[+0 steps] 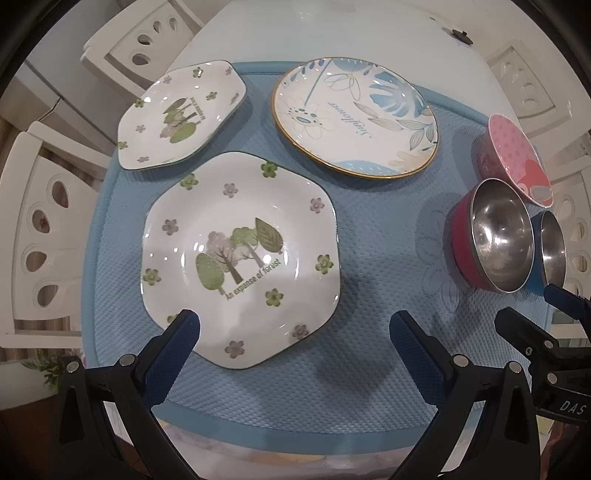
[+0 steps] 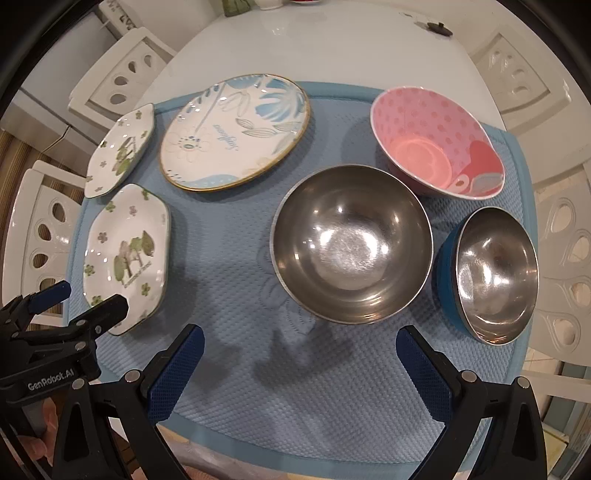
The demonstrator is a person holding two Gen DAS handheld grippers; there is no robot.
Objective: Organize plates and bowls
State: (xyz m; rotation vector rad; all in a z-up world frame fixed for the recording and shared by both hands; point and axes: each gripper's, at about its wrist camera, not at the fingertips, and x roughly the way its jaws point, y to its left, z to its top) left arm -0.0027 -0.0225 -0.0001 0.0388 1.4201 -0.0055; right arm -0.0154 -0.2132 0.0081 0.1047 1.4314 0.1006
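**Nothing stacked yet: both claws wide above the mat**

Six pieces lie apart on the blue quilted mat (image 1: 369,258) that covers the white bench (image 1: 332,29). On the left side are the plates: a large white hexagonal plate with a tree print (image 1: 240,258) nearest, a smaller white hexagonal plate of the same pattern (image 1: 177,118) behind it, and a round blue-floral plate with a gold rim (image 1: 354,114) beside that one. On the right side are the bowls: a steel bowl with a red outer shell (image 2: 351,243), a steel bowl with a blue outer shell (image 2: 495,273) and a pink dotted bowl (image 2: 436,144).

The left claw (image 1: 295,328) hangs wide and empty over the near edge of the large hexagonal plate. The right claw (image 2: 299,347) is wide and empty too, just short of the red-shelled bowl.

Judging from this, the first pick is at hand, and the plates look the likelier start. A flat plate gives little to bite, so one finger should slide under the raised rim at the near edge and the other press on top. The largest piece is best kept as the base, with smaller ones set down level upon it. Glazed rims may slip, so grip squarely and lift slowly.
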